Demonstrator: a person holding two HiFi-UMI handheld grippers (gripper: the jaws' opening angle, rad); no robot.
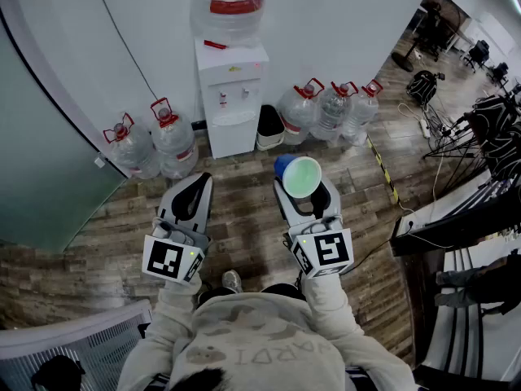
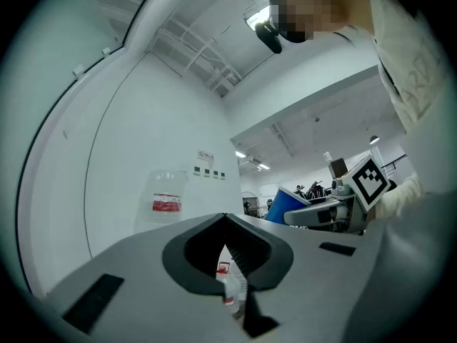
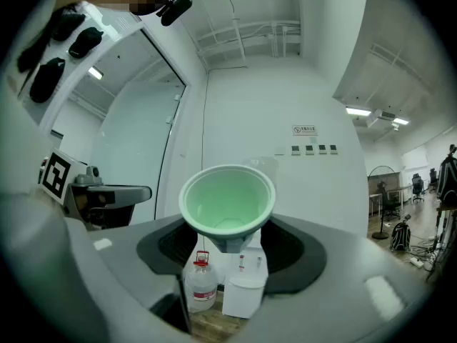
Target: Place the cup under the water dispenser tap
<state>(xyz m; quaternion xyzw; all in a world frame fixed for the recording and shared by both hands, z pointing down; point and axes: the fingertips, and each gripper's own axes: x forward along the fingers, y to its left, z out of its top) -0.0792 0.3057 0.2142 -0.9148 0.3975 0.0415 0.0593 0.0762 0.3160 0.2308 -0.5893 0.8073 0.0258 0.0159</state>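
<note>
The bottle (image 1: 230, 2) atop the water dispenser (image 1: 232, 129) is cut off by the head view's top edge. The cup's (image 3: 227, 202) bottom is hidden inside the right claw (image 3: 228, 247).

Cup (image 1: 302, 175) blue outside, mint green inside — water dispenser (image 1: 232, 108) white.

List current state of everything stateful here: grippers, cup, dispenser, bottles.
cup: empty, mouth up, held in the right gripper
right gripper: shut on cup, short of the dispenser
left gripper: shut, empty
water dispenser: jug mounted on top, nothing under the taps
floor bottles: upright, capped
</note>
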